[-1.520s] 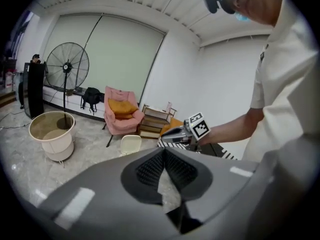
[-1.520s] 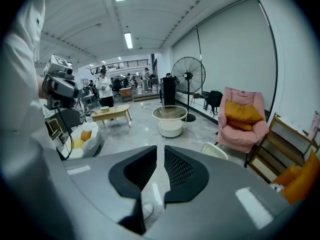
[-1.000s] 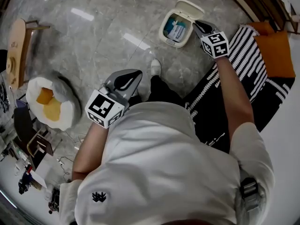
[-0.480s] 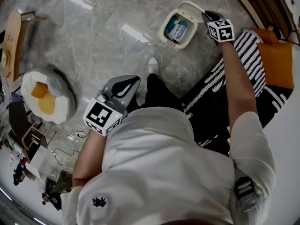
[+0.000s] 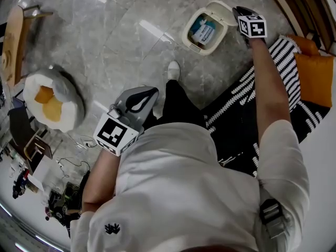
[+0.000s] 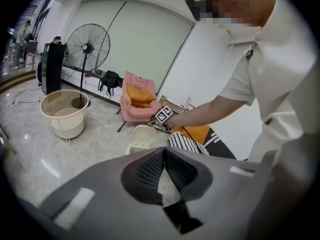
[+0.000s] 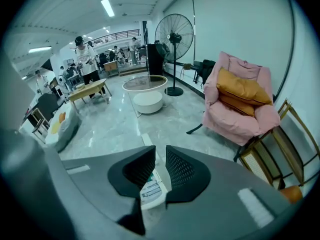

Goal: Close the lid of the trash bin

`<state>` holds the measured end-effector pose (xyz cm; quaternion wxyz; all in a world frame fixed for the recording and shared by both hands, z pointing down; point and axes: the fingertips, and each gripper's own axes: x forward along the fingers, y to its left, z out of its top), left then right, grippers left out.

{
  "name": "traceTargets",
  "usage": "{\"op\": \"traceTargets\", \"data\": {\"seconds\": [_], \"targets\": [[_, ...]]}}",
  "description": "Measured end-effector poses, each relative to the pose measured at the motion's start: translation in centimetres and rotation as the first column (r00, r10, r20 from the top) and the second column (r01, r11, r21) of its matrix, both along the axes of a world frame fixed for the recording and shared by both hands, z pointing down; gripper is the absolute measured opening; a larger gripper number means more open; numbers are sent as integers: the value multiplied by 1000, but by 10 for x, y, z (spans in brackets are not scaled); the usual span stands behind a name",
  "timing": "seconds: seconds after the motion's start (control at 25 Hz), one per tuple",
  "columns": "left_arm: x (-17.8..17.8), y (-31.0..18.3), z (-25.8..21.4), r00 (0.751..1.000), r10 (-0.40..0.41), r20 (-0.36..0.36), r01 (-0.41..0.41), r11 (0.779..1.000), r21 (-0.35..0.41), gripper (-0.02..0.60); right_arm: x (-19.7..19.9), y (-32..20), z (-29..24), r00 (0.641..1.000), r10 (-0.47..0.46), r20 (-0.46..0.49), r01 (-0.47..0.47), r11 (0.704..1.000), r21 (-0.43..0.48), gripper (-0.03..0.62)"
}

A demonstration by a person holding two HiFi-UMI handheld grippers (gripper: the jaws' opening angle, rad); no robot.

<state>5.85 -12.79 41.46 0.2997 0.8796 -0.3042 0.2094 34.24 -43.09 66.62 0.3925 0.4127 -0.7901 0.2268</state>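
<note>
The cream trash bin [image 5: 194, 38] stands on the marble floor with its lid [image 5: 223, 9] tipped back and open, blue and white rubbish showing inside. My right gripper [image 5: 239, 9] is at arm's reach just right of the raised lid, apart from it; its jaws stand a narrow gap apart with nothing between them. In the right gripper view the bin's contents [image 7: 151, 188] show through that gap below the gripper [image 7: 160, 156]. My left gripper [image 5: 152, 92] hangs near the person's leg, far from the bin, jaws shut and empty [image 6: 163, 151]. It sees the bin [image 6: 141, 139] from afar.
A black-and-white striped rug [image 5: 252, 83] and an orange cushion [image 5: 315, 77] lie right of the bin. A round pet bed [image 5: 52, 106] and a wooden chair [image 5: 13, 41] are at the left. A pink armchair [image 7: 240, 104], a standing fan [image 7: 174, 36] and a round table [image 7: 145, 91] stand beyond.
The right gripper has reached farther out, from beside the bin's body up to the side of the raised lid. The left gripper has stayed by the leg.
</note>
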Motion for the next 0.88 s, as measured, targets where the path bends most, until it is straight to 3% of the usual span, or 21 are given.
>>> {"op": "traceTargets", "data": {"seconds": [0.36, 0.76, 0.88], "targets": [[5, -2, 10, 1000, -6, -7, 6, 1000, -28, 58, 4, -15, 22, 997, 79, 20, -78, 996, -54, 41], [1, -6, 13, 1000, 3, -8, -3, 1000, -30, 58, 3, -10, 24, 979, 167, 113, -156, 983, -93, 41], [3, -4, 12, 1000, 10, -7, -10, 998, -63, 58, 1, -6, 24, 975, 179, 128, -168, 981, -96, 41]]}}
